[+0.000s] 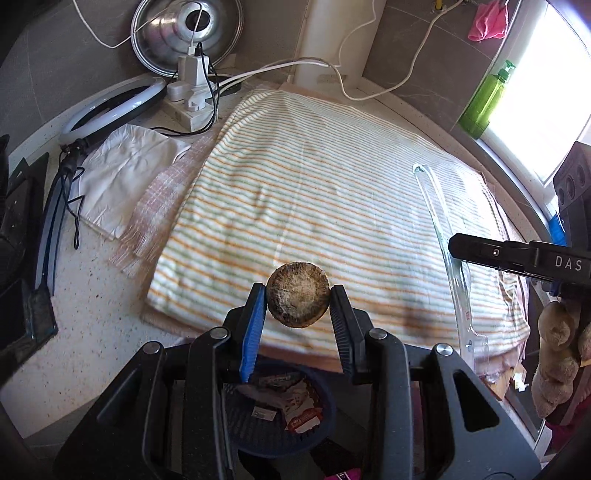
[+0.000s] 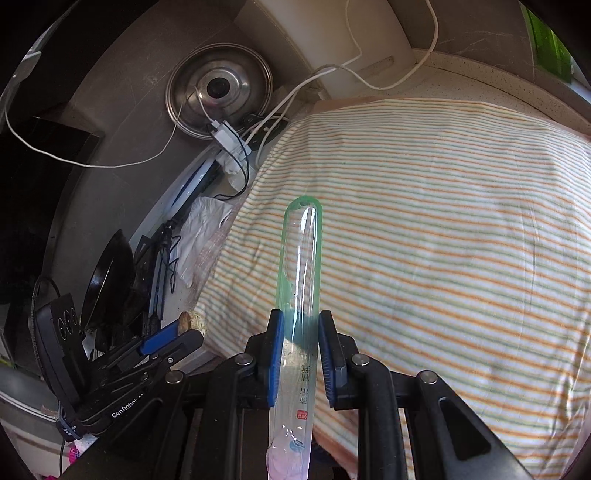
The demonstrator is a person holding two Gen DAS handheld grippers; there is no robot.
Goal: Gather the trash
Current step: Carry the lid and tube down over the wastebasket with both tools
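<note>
My left gripper (image 1: 297, 295) is shut on a round brown nut shell (image 1: 297, 294), held above the near edge of a striped towel (image 1: 314, 192). Below it stands a dark blue trash basket (image 1: 325, 417) with paper scraps inside. My right gripper (image 2: 301, 321) is shut on a long clear plastic toothbrush package (image 2: 300, 266) with a green rim, which sticks out over the striped towel (image 2: 443, 240). The same package (image 1: 439, 225) and the right gripper's finger (image 1: 491, 253) show at the right of the left wrist view. The left gripper's blue pad (image 2: 162, 338) and the shell (image 2: 190, 321) appear at the left of the right wrist view.
A power strip with plugs and white cables (image 1: 190, 96), a ring light (image 1: 110, 110), a metal lid (image 1: 184, 33) and a crumpled white cloth (image 1: 125, 173) lie at the counter's back left. A green bottle (image 1: 485, 99) stands by the window. A dark pan (image 2: 107, 280) sits left.
</note>
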